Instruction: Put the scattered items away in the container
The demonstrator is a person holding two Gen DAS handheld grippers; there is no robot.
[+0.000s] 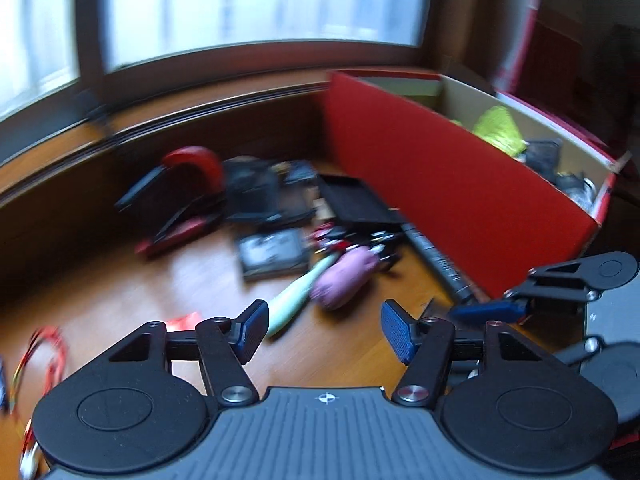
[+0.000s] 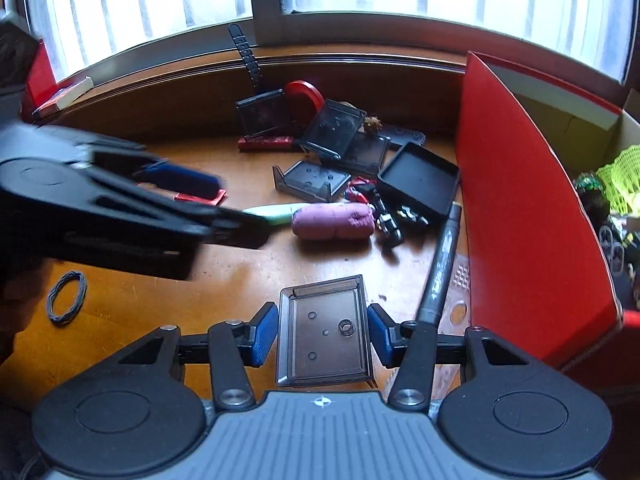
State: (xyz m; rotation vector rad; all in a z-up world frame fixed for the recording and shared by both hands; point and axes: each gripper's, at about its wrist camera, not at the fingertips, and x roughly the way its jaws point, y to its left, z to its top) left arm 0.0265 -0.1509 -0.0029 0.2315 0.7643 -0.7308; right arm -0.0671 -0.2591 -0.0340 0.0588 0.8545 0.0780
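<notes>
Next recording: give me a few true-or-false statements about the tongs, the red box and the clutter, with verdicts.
1. The right tongs grip a clear plastic case. True.
2. The left tongs hold the pink pouch. False: they are open and empty, and the pouch lies on the wooden table.
3. The red box is empty. False: a yellow-green net and other items lie inside.
4. A black hair tie lies on the table. True.

Clear case point(image 2: 324, 344) sitting between the right tongs point(image 2: 322, 334), box point(image 2: 532, 216) standing to their right, pen point(image 2: 440, 264) lying alongside it, clutter heaped ahead on the bench point(image 2: 160, 320).
</notes>
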